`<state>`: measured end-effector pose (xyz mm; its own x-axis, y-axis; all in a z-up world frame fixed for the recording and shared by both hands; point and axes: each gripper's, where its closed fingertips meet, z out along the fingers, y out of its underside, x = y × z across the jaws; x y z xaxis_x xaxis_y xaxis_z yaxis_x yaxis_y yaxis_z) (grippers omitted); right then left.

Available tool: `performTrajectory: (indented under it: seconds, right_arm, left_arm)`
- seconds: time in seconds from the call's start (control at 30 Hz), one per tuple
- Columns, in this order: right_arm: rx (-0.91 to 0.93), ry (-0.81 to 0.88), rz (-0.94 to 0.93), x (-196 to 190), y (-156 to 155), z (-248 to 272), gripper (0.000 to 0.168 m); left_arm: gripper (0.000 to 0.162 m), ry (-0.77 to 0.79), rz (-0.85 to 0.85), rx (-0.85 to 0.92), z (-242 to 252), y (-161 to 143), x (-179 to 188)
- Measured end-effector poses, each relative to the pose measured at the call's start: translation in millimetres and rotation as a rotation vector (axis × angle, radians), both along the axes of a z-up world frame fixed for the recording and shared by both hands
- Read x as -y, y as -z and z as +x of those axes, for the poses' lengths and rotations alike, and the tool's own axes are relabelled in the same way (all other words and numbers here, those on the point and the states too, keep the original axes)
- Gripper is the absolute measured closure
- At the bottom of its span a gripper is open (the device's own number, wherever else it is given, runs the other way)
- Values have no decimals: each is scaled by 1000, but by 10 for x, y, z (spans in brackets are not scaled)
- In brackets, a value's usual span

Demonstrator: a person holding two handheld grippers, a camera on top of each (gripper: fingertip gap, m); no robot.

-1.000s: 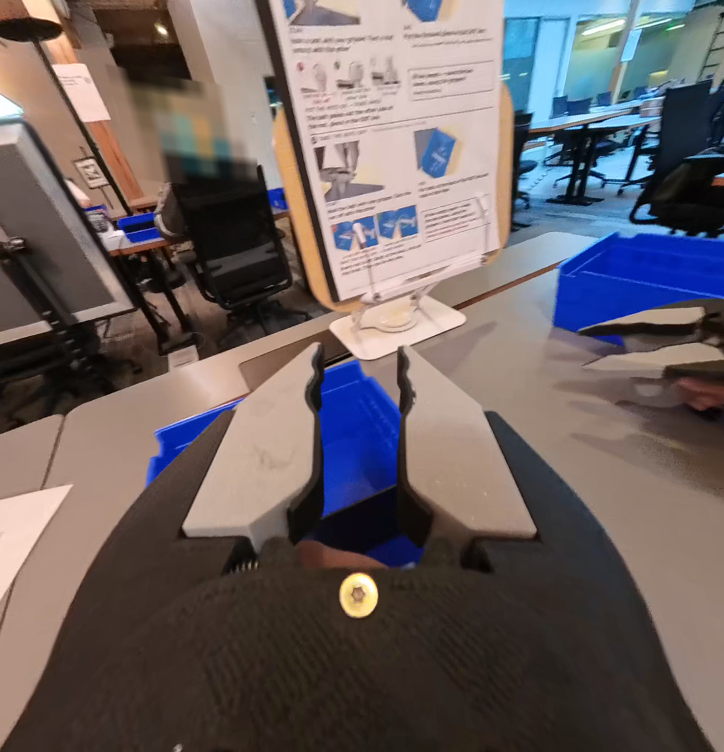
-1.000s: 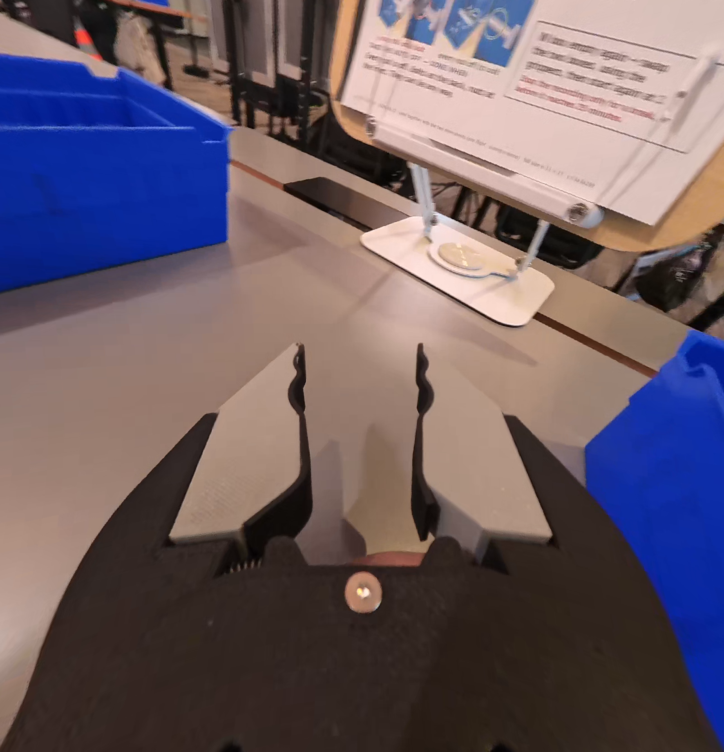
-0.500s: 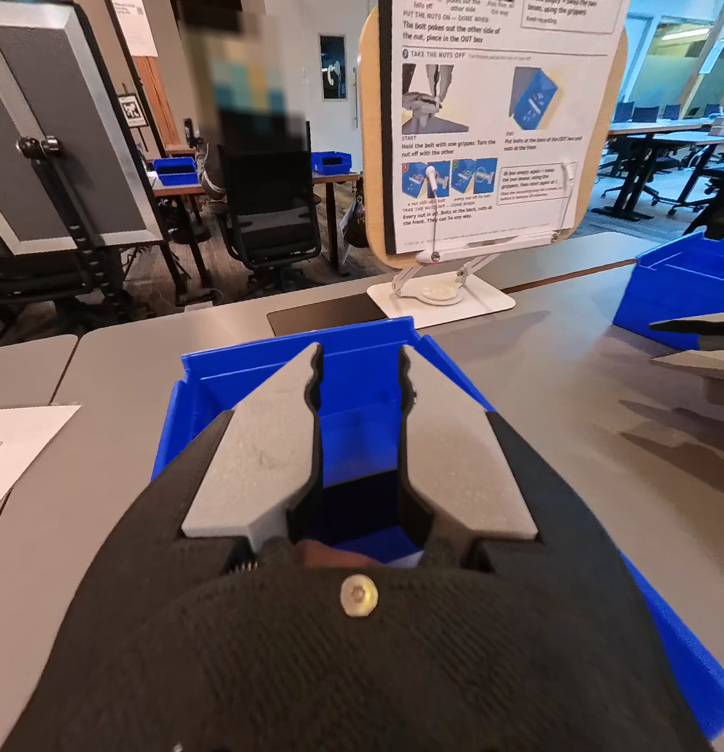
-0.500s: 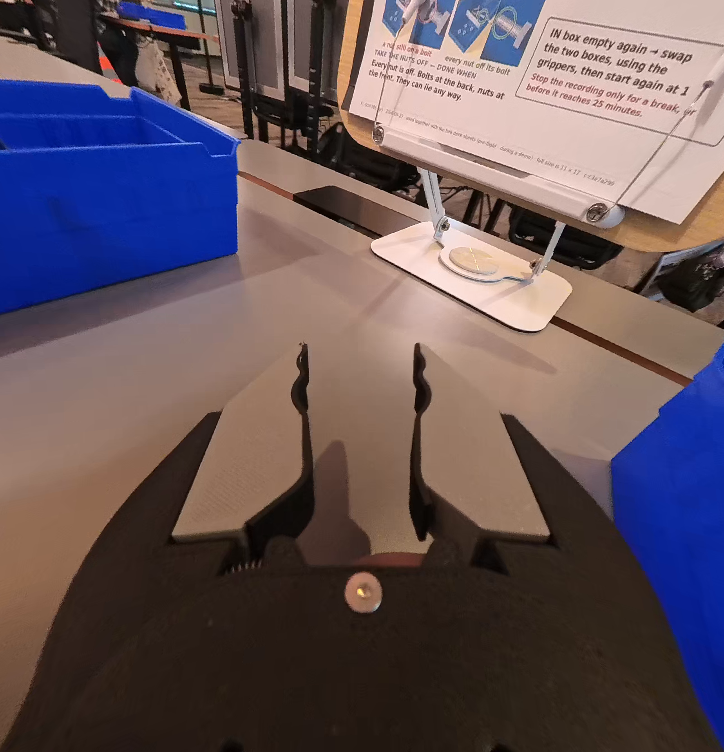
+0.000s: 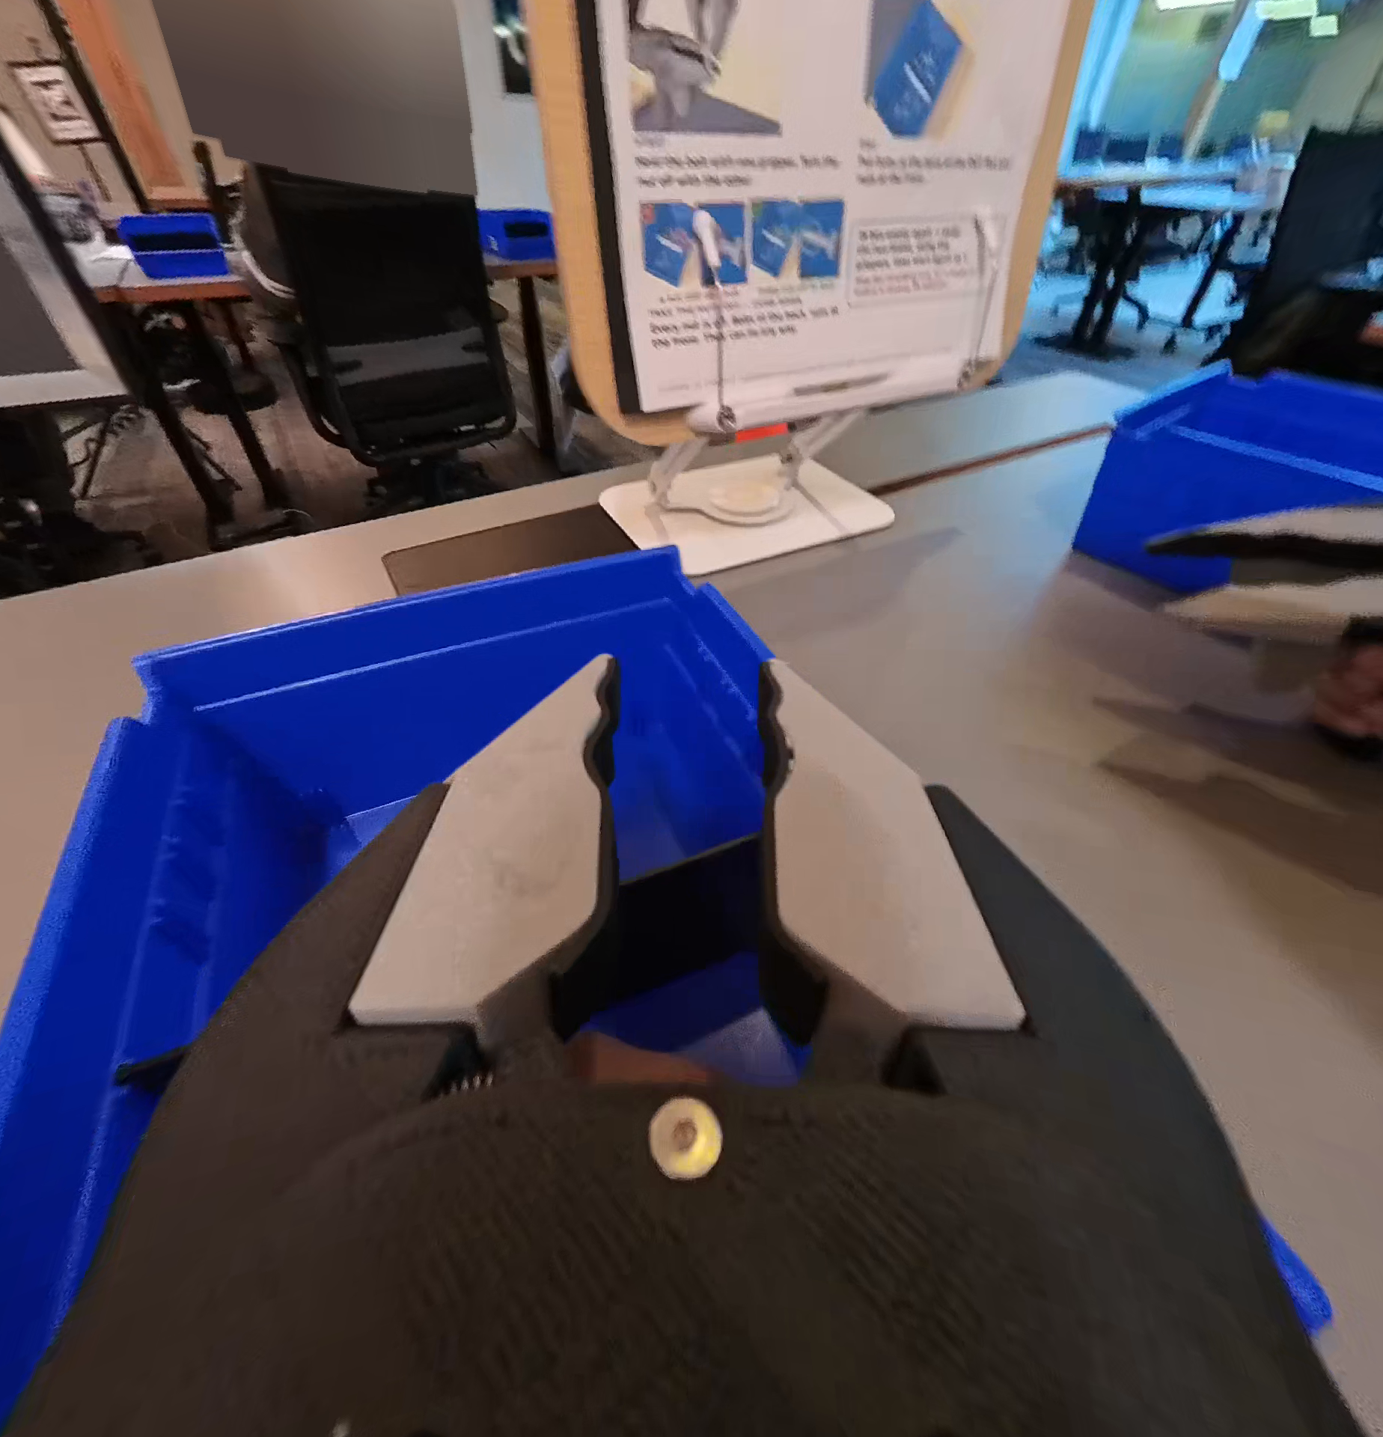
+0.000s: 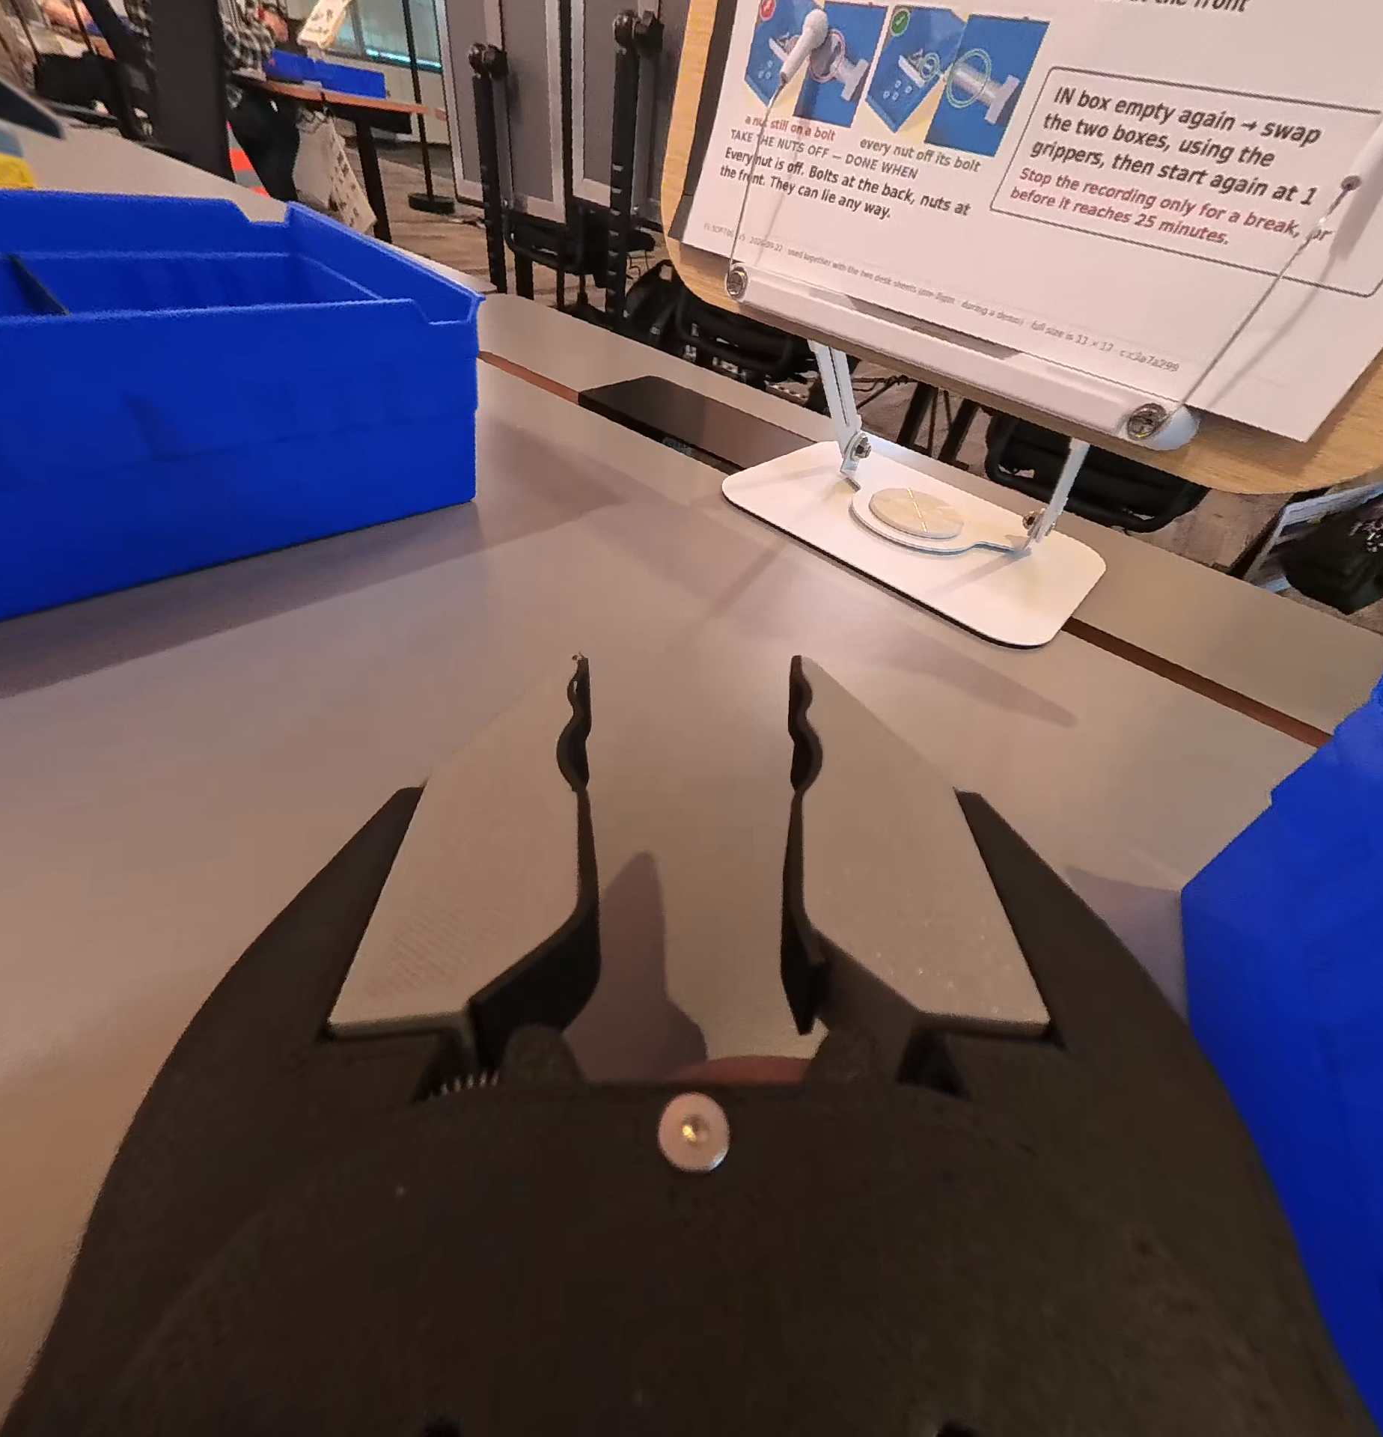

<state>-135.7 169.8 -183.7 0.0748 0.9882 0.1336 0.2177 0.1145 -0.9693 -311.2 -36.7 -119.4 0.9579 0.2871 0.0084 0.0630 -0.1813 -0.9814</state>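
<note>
My left gripper (image 5: pixel 684 684) is open and empty, held over the inside of a blue plastic bin (image 5: pixel 206 816) with a dark divider across it. The bin's floor is mostly hidden by the gripper. My right gripper (image 6: pixel 688 684) is open and empty above the bare grey table (image 6: pixel 245 777). It also shows at the right edge of the left wrist view (image 5: pixel 1295 575). The same divided bin (image 6: pixel 206 404) stands to its left. A second blue bin (image 6: pixel 1310 972) is close on its right, and shows far right in the left wrist view (image 5: pixel 1217 482).
A printed instruction sheet on a wooden board (image 5: pixel 789 194) stands on a white stand (image 5: pixel 750 505) at the table's back edge, also in the right wrist view (image 6: pixel 914 536). A black inset panel (image 6: pixel 673 412) lies beside it. Office chairs (image 5: pixel 393 311) and desks stand beyond. Tip to tip, the grippers are about 30 cm apart.
My left gripper has tilted down and moved over the blue bin, so more of the bin's inside shows. My right gripper has shifted slightly over the table. Both stay open.
</note>
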Motion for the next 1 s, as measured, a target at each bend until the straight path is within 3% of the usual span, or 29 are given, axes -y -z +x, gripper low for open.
performTrajectory:
  seconds: [0.1,0.23,0.43,0.57,0.63,0.83,0.9,1.0]
  right_arm:
    - [-2,2,3,7,-3,-4,120]
    - [-21,6,-18,-7,-28,18,121]
    - [-25,8,-32,-10,-34,30,121]
    - [-31,2,-19,9,-45,36,121]
    - [-32,5,-20,8,-47,44,121]
    - [-30,-2,-32,12,-44,46,122]
    - [-29,-7,-35,20,-44,48,122]
    - [-29,-15,-43,38,-44,51,122]
  left_arm:
    - [128,151,-120,-8,223,116,62]
    - [132,412,-385,31,509,423,418]
    - [132,674,-748,25,864,861,774]
    - [127,663,-1035,-23,813,1226,882]
    - [136,656,-1120,-31,794,1332,909]
    - [140,686,-1214,23,869,1383,899]
    - [162,674,-1236,30,870,1402,893]
    - [162,644,-1292,-19,807,1458,906]
